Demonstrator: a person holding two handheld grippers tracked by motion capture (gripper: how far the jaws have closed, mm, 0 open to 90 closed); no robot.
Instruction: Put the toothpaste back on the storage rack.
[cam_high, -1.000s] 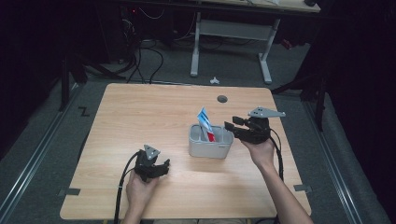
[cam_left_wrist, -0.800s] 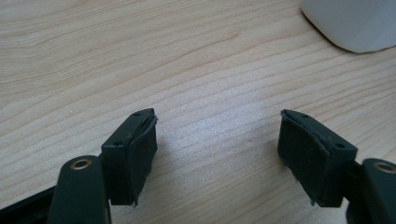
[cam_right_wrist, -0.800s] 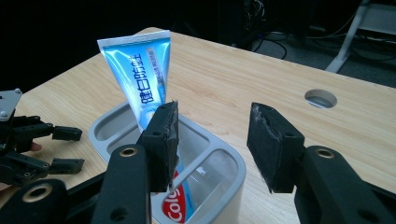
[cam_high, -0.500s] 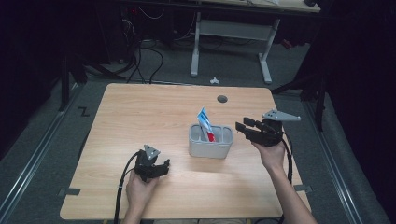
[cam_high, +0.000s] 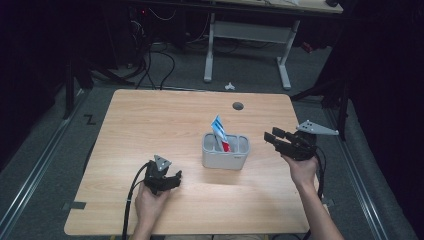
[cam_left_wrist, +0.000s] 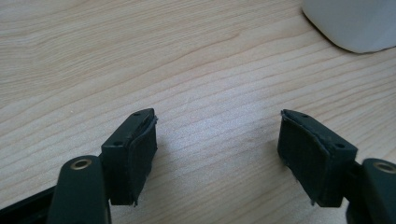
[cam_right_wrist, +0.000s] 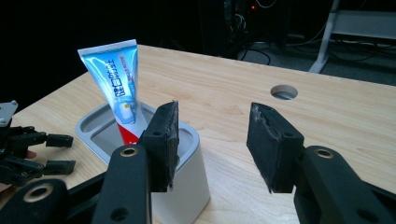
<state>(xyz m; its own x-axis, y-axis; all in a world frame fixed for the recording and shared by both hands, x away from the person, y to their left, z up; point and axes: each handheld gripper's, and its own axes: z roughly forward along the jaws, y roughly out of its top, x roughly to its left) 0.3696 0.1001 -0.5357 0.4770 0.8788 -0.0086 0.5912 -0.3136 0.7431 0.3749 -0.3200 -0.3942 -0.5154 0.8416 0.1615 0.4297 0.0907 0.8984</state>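
In the holder (cam_high: 226, 159), upright toothpaste (cam_high: 219, 131)

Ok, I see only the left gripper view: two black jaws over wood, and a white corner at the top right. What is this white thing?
Observer: It is a grey-white holder with two compartments, standing near the middle of the table.
Operator: Is something inside it?
Observer: Yes. A blue and white toothpaste tube stands tilted in one compartment, with its flat end up.
Operator: And where is the other tool?
Observer: The right tool is beside the holder on its right. It points toward the holder, with its jaws open and nothing between them.
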